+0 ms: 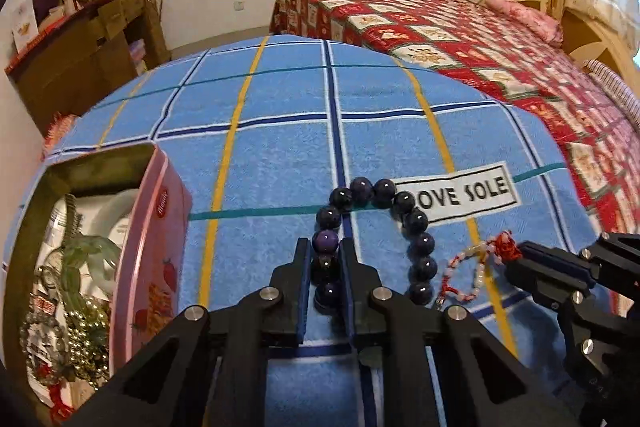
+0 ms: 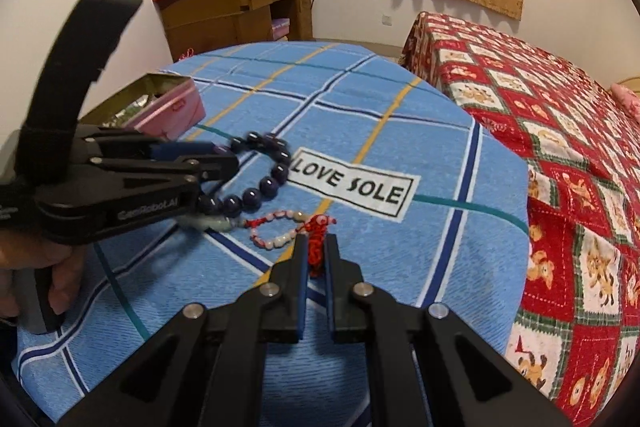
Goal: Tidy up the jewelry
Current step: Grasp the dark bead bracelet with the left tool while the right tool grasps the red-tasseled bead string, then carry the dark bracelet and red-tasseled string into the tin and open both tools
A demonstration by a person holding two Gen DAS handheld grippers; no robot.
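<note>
- Dark bead bracelet [image 1: 376, 227] lies on the blue checked towel [image 1: 280, 131], beside the pink tin [image 1: 156, 227]; left gripper [image 1: 325, 267] clamps 2 of its beads.
- Right gripper [image 2: 316, 255] pinches the red-and-white bracelet [image 2: 280, 227] by its red knot.

- Dark purple bead bracelet [image 1: 384, 227]: large glossy round beads, lay flat in a loop on the blue checked cloth, beside the "LOVE SOLE" label.
- Red-and-white bead bracelet [image 2: 280, 231]: small beads, red tassel, lay just beside it.
- Pink tin [image 1: 152, 247]: open, stood apart, held beaded jewelry.
</note>
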